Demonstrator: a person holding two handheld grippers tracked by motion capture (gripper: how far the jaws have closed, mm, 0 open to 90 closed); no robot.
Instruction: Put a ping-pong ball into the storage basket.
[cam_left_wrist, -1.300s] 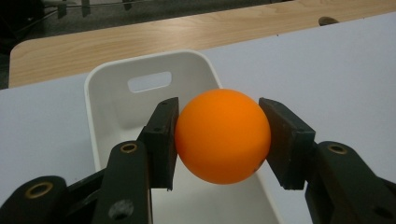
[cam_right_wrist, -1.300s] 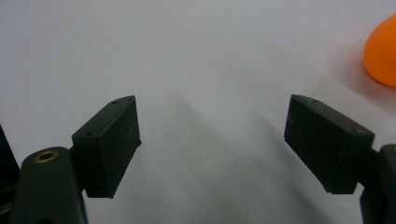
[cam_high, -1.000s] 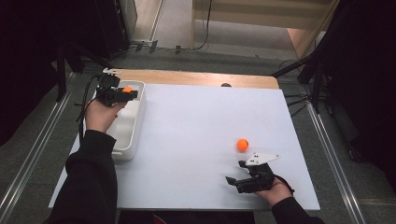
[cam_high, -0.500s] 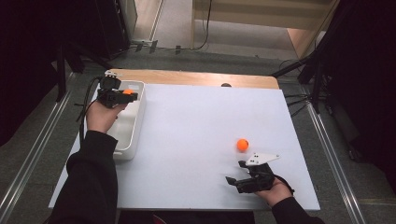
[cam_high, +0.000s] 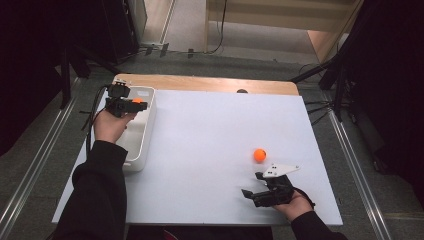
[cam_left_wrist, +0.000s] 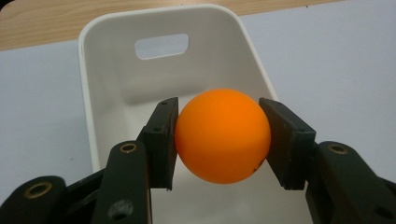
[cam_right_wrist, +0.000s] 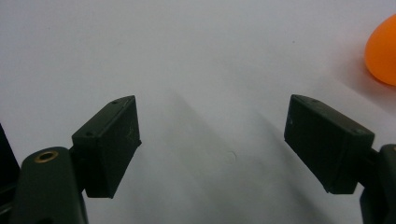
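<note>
Where the left gripper (cam_left_wrist: 219, 135) hangs over the white bin (cam_left_wrist: 107, 60), an orange ball (cam_left_wrist: 222, 135) sits squarely between its jaws, both pads pressed against the ball's sides, so the jaws are clamped on it. In the high view the same gripper (cam_high: 131, 105) is held above the far end of the bin (cam_high: 142, 135), the ball a small orange spot at its tip, the left hand (cam_high: 111, 125) and dark sleeve (cam_high: 97, 195) reaching in from below. The bin is a long, rounded white tub with a slot handle in its far wall; what can be seen of its inside is bare. A second orange ball (cam_high: 259, 154) lies loose on the surface (cam_high: 210, 145), just beyond and slightly left of the right gripper (cam_high: 257, 185), not touching it. In the right gripper view that ball (cam_right_wrist: 383, 51) shows at the upper right edge, outside the jaws. The right gripper (cam_right_wrist: 212, 135) has its jaws wide apart, nothing between them but bare white surface; it rests low near the front edge, grey plate (cam_high: 280, 169) on top. The surface is a white sheet over a wooden top (cam_high: 200, 82) whose strip shows at the far edge. Around it: grey floor, metal rails (cam_high: 360, 175), dark stands and cables.
</note>
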